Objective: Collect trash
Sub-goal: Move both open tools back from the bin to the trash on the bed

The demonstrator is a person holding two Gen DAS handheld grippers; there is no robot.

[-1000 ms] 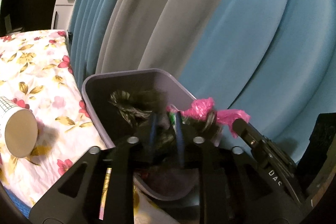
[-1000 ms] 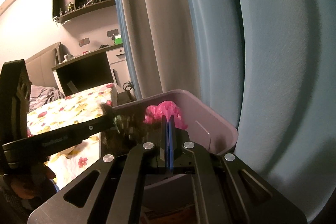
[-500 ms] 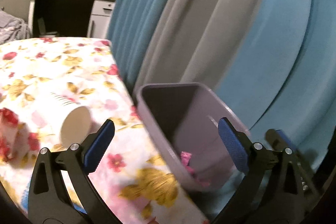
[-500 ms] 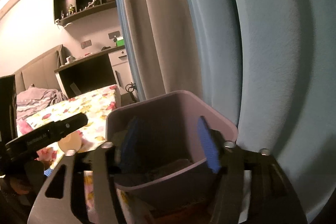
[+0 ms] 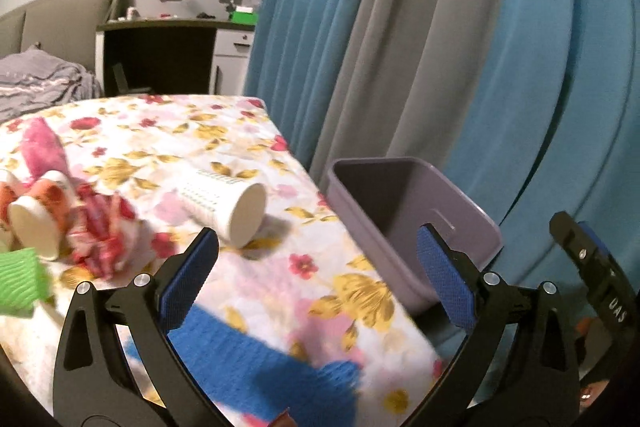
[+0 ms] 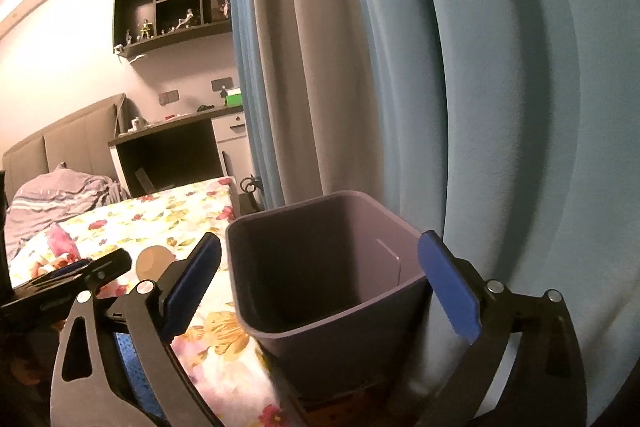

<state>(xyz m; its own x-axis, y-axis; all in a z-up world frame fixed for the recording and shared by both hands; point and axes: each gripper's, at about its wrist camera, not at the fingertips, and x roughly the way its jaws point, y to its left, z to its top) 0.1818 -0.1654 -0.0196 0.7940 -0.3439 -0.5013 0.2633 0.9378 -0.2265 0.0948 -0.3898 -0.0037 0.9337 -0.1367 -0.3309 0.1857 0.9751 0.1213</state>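
Trash bin [image 5: 412, 223] beside the floral surface [image 5: 168, 147] against blue curtains [image 5: 540, 87], white paper cup [image 5: 228, 205] toppled nearby, crumpled wrappers [image 5: 96, 227] further left, left gripper [image 5: 316, 279] spread wide, empty, right gripper [image 6: 320, 287] released, straddling the bin.

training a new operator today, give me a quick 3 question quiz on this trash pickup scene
1. True or false: the left gripper is clamped on a piece of trash.
2. How does the white paper cup sit on the floral tablecloth? A) upright B) on its side C) inside the bin
3. Fill in: the purple bin stands beside the table, in front of the ____ curtain.

Key
1. False: its jaws are spread wide with nothing between them. The right gripper is also open.
2. B: it lies on its side, its mouth toward the left wrist camera.
3. Blue.
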